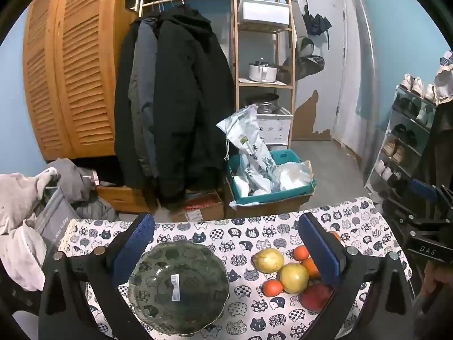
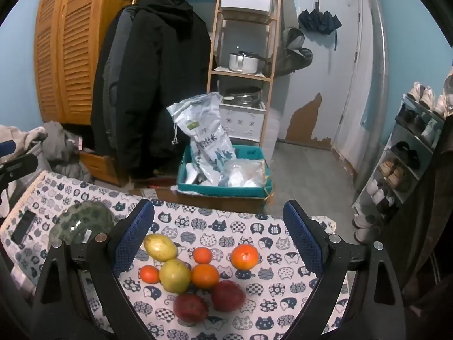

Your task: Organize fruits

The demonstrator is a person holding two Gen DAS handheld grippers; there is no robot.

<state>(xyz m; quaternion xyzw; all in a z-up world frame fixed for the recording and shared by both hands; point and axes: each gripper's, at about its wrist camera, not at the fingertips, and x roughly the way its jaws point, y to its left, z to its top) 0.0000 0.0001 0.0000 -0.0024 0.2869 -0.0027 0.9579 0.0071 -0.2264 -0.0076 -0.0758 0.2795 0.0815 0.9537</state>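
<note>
In the left wrist view a green glass bowl [image 1: 179,286] with a barcode sticker stands on the cat-print tablecloth [image 1: 243,235]. It lies below and between the fingers of my left gripper [image 1: 226,221], which is open and holds nothing. To the bowl's right is a cluster of fruit: two yellow-green fruits [image 1: 267,260], small oranges [image 1: 272,287] and a red apple [image 1: 315,294]. My right gripper [image 2: 219,209] hovers open over the same cluster: yellow-green fruits [image 2: 174,274], several oranges [image 2: 245,256] and two red apples [image 2: 228,295]. The bowl [image 2: 82,223] sits empty to its left.
A dark flat phone-like object [image 2: 24,226] lies near the table's left end. Past the far table edge stands a teal crate [image 2: 223,189] with bags on a cardboard box. Hanging coats [image 1: 175,99], a clothes pile [image 1: 22,198] at left and a shoe rack [image 2: 402,155] at right surround the table.
</note>
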